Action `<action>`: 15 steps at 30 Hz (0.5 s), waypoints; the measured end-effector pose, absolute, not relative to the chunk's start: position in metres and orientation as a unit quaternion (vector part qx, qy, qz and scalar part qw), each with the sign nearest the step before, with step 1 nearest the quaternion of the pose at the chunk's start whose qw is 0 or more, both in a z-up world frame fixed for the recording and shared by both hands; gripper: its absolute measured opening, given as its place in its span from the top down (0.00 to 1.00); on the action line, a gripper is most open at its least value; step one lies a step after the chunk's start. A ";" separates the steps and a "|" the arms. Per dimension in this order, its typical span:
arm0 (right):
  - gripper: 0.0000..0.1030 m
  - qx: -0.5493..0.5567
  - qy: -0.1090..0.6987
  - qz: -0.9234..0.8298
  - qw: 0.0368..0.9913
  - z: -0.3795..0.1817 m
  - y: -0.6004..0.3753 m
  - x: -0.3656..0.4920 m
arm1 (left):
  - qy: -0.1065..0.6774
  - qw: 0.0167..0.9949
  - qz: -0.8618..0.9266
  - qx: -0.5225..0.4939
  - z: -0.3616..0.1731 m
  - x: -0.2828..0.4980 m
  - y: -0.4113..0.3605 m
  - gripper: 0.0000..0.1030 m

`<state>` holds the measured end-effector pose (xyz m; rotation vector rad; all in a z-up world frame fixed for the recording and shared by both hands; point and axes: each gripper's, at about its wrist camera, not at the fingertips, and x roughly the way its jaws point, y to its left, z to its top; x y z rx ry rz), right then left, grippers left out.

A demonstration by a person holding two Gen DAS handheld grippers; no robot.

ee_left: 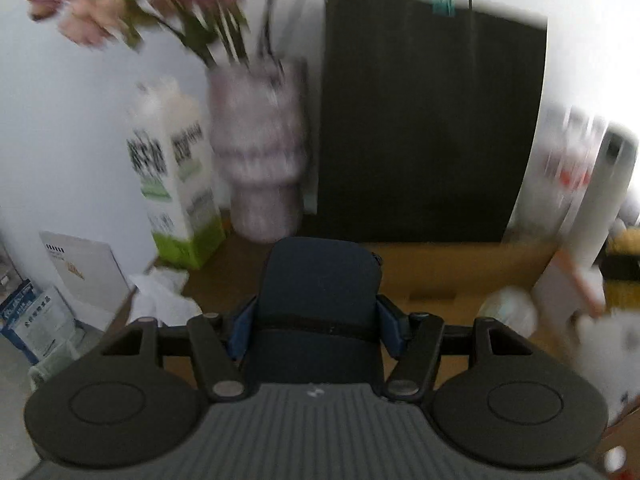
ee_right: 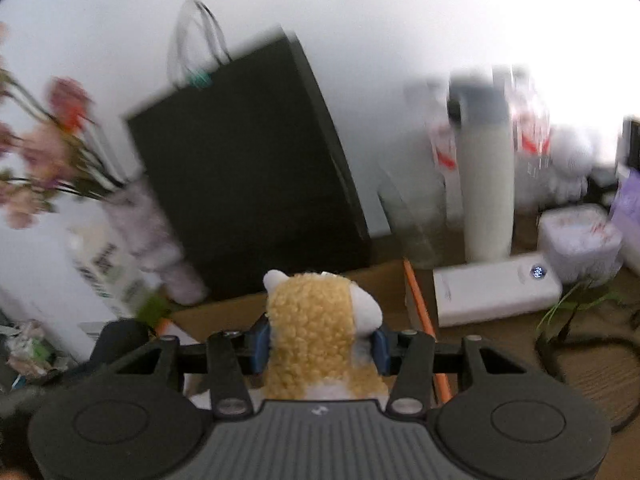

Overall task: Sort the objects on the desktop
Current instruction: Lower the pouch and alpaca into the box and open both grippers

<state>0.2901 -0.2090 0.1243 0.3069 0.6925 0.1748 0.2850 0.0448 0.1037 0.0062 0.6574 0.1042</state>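
While both grippers tilt down over the wooden desk [ee_left: 432, 268], the left gripper [ee_left: 318, 320] clamps a dark blue pouch [ee_left: 320, 280] before a flower-filled vase [ee_left: 260, 160], and the right gripper [ee_right: 320, 350] pinches a curly tan plush toy [ee_right: 316, 328] near a black paper bag [ee_right: 248, 168].

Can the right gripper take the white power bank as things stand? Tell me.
Probably not yet. The right gripper is shut on a curly tan plush toy, so its jaws are full. The power bank itself lies uncovered on the desk, ahead and to the right.
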 end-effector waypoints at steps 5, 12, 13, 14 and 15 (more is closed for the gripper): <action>0.54 0.117 0.379 0.038 0.917 0.075 -0.190 0.318 | 0.359 0.932 0.050 0.008 0.071 0.294 0.044 0.39; 0.52 -0.028 0.394 -0.004 0.919 0.036 -0.158 0.308 | 0.393 0.917 0.051 0.048 0.044 0.296 0.024 0.37; 0.48 -0.047 0.399 -0.006 0.916 0.033 -0.153 0.306 | 0.395 0.916 0.050 0.054 0.042 0.295 0.022 0.36; 0.44 -0.077 0.409 -0.001 0.910 0.029 -0.146 0.305 | 0.400 0.913 0.046 0.059 0.041 0.294 0.019 0.34; 0.42 -0.105 0.415 0.003 0.904 0.026 -0.141 0.304 | 0.408 0.910 0.042 0.062 0.041 0.296 0.017 0.30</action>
